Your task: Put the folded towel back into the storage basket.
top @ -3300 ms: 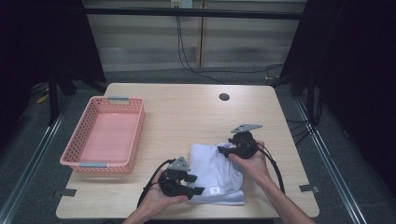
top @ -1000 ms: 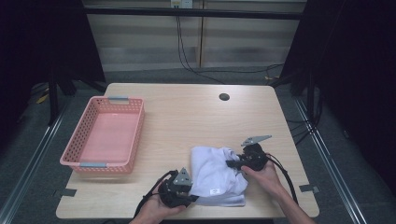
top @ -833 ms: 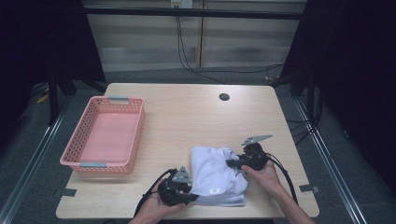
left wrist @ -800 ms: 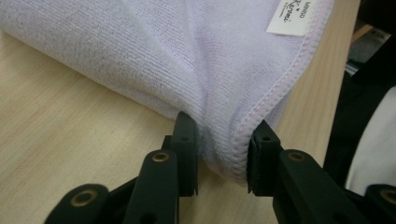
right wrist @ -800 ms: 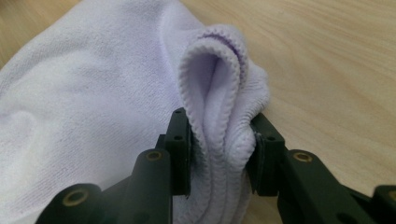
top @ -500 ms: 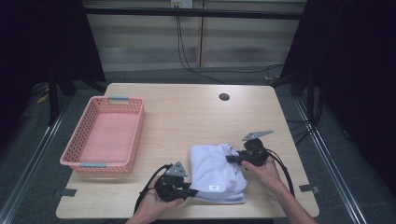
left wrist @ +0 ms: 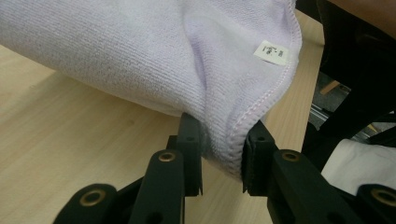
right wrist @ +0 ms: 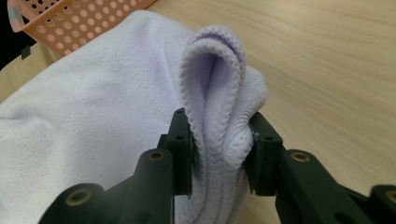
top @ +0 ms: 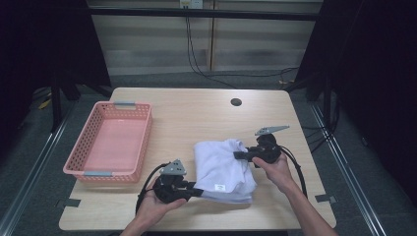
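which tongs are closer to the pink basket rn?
Left. The left tongs grip the lavender towel at its near-left corner, just off the pink basket's near-right corner. The right tongs grip the towel's far-right edge, with the towel between them and the basket.

A pale lilac towel (top: 222, 169) lies bunched on the wooden table (top: 196, 115), toward 5 o'clock from the table's middle. The left gripper (top: 195, 192) meets the towel's edge at 7 o'clock, and the right gripper (top: 238, 155) meets it at 2 o'clock. A hand holds each gripper. A pink basket (top: 93, 173) stands near the table's 9 o'clock edge, apart from the towel.
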